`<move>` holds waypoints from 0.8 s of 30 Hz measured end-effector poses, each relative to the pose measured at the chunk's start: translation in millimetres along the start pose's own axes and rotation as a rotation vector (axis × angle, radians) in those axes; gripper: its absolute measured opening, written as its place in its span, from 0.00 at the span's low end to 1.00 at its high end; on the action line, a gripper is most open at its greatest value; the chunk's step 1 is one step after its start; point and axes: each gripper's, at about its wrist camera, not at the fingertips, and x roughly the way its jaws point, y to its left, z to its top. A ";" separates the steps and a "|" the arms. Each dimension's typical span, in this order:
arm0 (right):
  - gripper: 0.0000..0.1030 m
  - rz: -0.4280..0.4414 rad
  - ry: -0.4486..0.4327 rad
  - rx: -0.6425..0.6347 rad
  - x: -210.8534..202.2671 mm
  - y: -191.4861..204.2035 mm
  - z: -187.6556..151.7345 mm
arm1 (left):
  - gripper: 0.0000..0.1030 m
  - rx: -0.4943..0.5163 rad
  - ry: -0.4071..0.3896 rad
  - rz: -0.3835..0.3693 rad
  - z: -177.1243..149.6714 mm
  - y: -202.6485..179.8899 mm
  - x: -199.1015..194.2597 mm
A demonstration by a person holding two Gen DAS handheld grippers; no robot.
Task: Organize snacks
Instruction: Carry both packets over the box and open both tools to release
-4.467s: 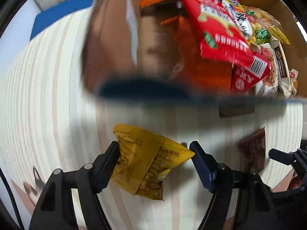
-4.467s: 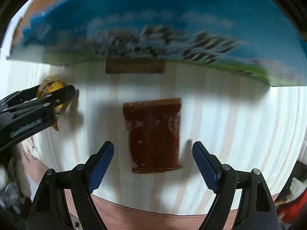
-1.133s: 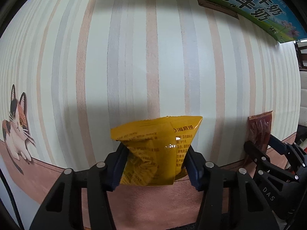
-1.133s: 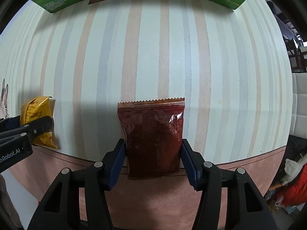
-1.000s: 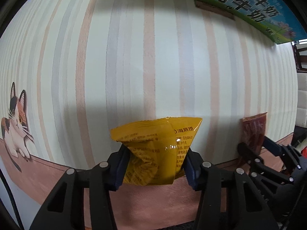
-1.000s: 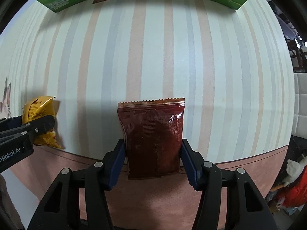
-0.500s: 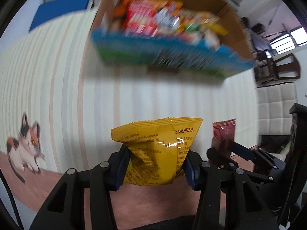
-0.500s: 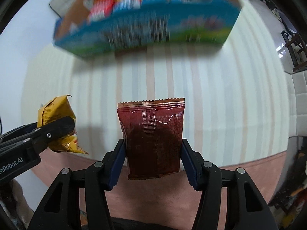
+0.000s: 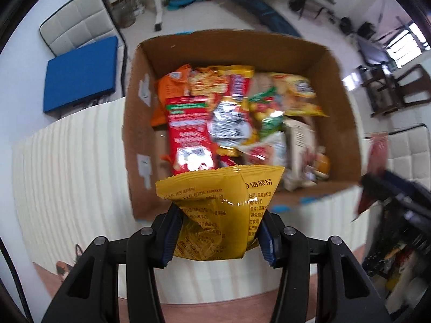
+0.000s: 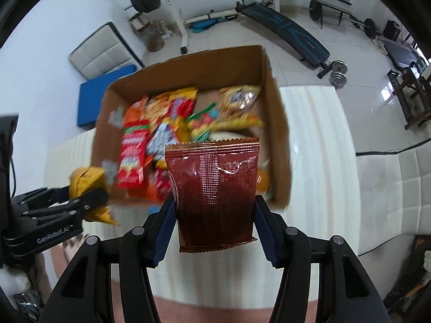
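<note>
Cardboard box [image 9: 136, 123] sat open on the striped table [image 9: 67, 161], ahead of & below both claws, already approx. half full of mixed snack bags [image 9: 188, 132]. Left gripper [image 9: 219, 231] was clamped on a yellow packet [image 9: 218, 210], held upright just short of the box's near wall. Right gripper [image 10: 214, 228] was clamped on a dark red packet [image 10: 215, 193], long axis upright, over the box's near-right corner. Right looked nearer to a drop, probably.
</note>
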 end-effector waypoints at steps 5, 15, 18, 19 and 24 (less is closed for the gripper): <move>0.57 -0.025 0.067 0.033 38.6 -14.6 40.5 | 0.46 -0.009 0.092 0.073 17.3 20.4 36.6; 0.85 -0.066 0.165 0.053 95.3 -25.7 63.7 | 0.64 -0.119 0.177 0.082 24.0 45.5 74.4; 0.89 -0.084 0.171 0.040 98.4 -21.4 62.7 | 0.71 -0.132 0.162 0.064 24.7 47.5 74.7; 0.89 -0.087 0.173 0.037 98.9 -19.3 62.0 | 0.72 -0.131 0.156 0.065 24.8 47.5 74.1; 0.91 -0.106 0.179 0.022 97.9 -14.1 55.0 | 0.82 -0.114 0.135 0.056 27.6 42.5 69.5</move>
